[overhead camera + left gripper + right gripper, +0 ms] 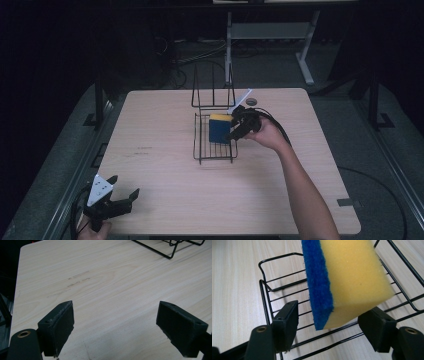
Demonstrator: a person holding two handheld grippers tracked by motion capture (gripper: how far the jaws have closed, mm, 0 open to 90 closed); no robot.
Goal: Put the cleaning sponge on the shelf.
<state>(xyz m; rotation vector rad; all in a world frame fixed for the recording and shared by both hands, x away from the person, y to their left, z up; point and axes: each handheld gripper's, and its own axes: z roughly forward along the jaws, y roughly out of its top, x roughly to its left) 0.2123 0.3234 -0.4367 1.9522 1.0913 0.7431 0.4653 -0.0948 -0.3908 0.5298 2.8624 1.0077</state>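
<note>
Right claw (328, 322): your jaws sit apart either side of the sponge, looks like neither pad is pressing it.
Left claw (117, 327): wide open, nothing in it, parked over the near-left counter (105, 285).
Rack (215, 145): black wire, thin bars, big gaps, sponge could snag a corner.
Sponge (352, 282): standing on edge in the rack, tilted.
Feel: probably super light and squishy, so squeeze gently.
Where to grab: across the yellow foam and blue scrub face (318, 282), mid-body.
</note>
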